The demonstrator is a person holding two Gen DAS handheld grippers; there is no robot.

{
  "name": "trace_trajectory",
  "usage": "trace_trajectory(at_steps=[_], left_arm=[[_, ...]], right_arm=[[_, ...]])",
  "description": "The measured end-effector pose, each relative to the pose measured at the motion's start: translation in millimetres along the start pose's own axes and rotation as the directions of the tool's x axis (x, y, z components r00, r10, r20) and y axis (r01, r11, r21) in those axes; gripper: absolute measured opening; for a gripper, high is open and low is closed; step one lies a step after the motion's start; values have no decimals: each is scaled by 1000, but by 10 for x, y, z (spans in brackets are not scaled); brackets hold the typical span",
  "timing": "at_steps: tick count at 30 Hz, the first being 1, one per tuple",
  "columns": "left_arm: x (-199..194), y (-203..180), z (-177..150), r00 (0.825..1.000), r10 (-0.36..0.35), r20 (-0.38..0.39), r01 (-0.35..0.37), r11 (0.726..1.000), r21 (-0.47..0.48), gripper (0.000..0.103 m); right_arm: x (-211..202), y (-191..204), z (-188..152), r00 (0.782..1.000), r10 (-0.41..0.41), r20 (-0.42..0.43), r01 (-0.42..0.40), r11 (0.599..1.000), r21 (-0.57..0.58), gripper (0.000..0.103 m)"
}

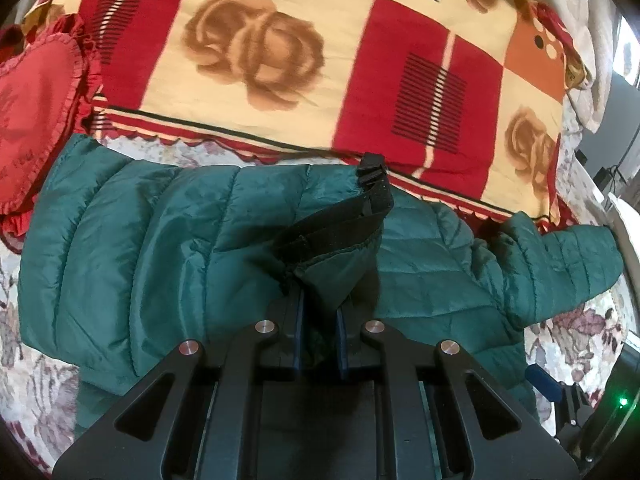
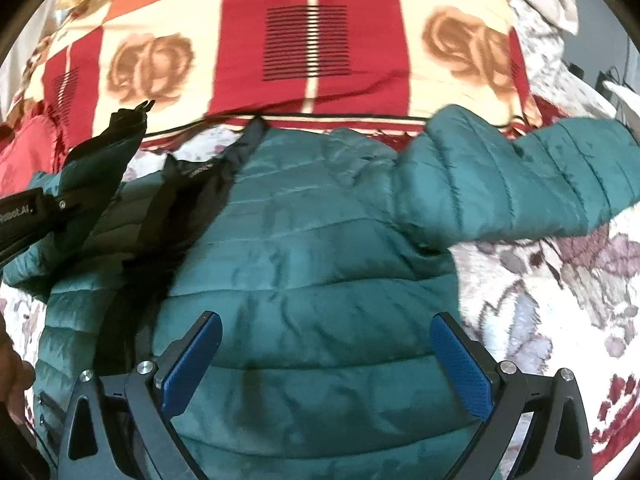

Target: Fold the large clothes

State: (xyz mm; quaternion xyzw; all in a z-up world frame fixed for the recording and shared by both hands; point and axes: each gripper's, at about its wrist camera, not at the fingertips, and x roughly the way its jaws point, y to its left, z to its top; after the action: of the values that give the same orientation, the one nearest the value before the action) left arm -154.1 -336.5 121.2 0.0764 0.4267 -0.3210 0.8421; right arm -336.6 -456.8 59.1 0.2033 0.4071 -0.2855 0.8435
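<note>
Jacket (image 1: 140,240) cuff pinched in left hand-held gripper (image 1: 320,308) — right hand-held gripper (image 2: 326,364) agape

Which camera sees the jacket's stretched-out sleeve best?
The right wrist view: the sleeve of the green jacket lies big and whole across the flowered bedspread. The left wrist view shows it small at the right edge.

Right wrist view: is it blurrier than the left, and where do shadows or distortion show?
Right wrist view: motion blur smears the green puffer jacket and floral bedsheet. Left wrist view: sharper, dark shadow beside the pinched jacket fold. Both: fisheye bends the checked rose blanket, black corners.
</note>
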Motion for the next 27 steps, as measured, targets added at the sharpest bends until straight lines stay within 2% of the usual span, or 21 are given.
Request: trace_trajectory(at_steps=[5, 10, 16, 19, 21, 23, 25, 27], left_arm=[[132, -193, -36, 999, -23, -26, 23, 1000, 12, 12], [313, -355, -76, 995, -79, -67, 80, 997, 5, 12], [472, -387, -94, 975, -184, -128, 181, 983, -30, 14], [435, -321, -82, 963, -234, -137, 228, 972, -60, 31], [363, -262, -66, 951, -281, -128, 271, 959, -86, 53], [225, -159, -28, 944, -315, -95, 303, 946, -118, 60], [89, -53, 23, 942, -328, -72, 317, 939, -132, 60], [-102, 137, 102, 953, -301, -32, 295, 946, -133, 60]], right_arm=[[19, -127, -20, 1000, -1, -16, 1, 1000, 26, 103], [49, -189, -32, 999, 6, -32, -4, 999, 40, 103], [73, -209, -48, 999, 9, -43, -7, 999, 44, 103], [72, -212, -58, 999, 6, -44, -4, 999, 41, 103], [79, -209, -58, 999, 5, -46, -3, 999, 38, 103], [92, -204, -60, 999, 6, -51, -4, 999, 37, 103], [89, -193, -77, 999, 7, -53, -5, 999, 36, 103], [78, -173, -85, 998, 9, -55, -8, 1000, 30, 103]])
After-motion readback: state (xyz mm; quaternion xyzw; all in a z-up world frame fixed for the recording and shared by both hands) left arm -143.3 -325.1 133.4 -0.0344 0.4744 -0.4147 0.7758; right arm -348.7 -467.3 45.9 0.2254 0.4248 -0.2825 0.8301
